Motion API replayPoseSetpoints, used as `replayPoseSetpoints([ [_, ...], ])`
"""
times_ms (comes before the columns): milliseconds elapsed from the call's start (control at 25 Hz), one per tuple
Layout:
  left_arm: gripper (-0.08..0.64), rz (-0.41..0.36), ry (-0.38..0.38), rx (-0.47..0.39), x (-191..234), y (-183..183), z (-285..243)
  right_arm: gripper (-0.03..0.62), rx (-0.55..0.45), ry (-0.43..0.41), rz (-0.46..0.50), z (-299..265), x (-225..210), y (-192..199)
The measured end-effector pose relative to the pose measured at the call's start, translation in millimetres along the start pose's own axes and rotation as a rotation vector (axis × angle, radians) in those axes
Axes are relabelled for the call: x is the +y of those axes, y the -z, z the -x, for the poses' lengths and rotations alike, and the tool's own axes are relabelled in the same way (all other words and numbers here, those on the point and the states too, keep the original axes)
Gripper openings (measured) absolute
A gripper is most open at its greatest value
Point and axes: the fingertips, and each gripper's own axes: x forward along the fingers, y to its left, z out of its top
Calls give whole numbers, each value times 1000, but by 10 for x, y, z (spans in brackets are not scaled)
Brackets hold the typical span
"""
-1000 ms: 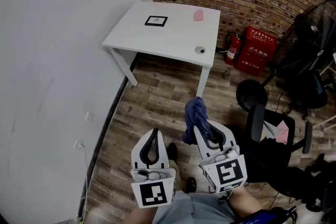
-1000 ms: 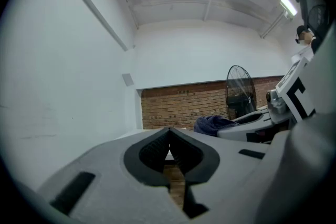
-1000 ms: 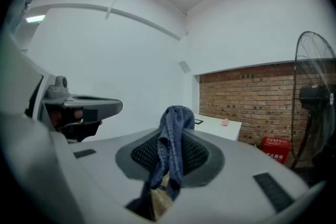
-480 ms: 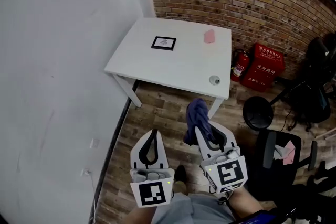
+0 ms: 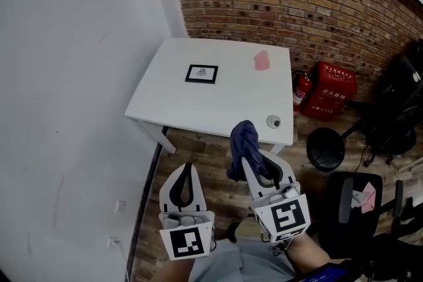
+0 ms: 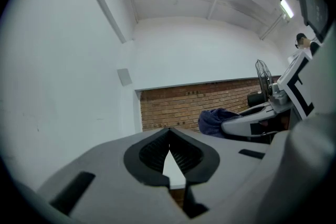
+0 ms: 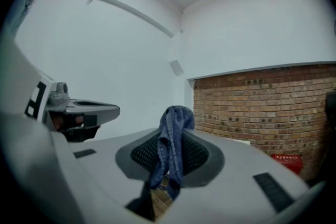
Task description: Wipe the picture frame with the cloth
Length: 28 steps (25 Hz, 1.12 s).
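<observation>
Currently right hand-held gripper (image 5: 251,160) clamped on blue cloth (image 5: 243,137); left hand-held gripper (image 5: 186,167) closed, empty; picture frame (image 5: 201,74) on table (image 5: 218,102).

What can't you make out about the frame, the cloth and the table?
Picture frame: head view, too small to see its image or dust.
Round object near table edge: head view, too small to identify.
Cloth: right gripper view, lower end hidden between the jaws.
</observation>
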Motion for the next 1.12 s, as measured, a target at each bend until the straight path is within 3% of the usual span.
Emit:
replayPoseSetpoints([
  [480, 8, -2, 14, 63, 313, 404, -708, 89, 23, -1, -38, -856, -215, 233],
  [880, 8, -20, 48, 85, 721, 614, -2004, 87, 65, -7, -79, -2092, -678, 402],
  [1120, 8, -21, 81, 76, 934, 553, -2676, 87, 42, -1, -75, -2750, -907, 221],
])
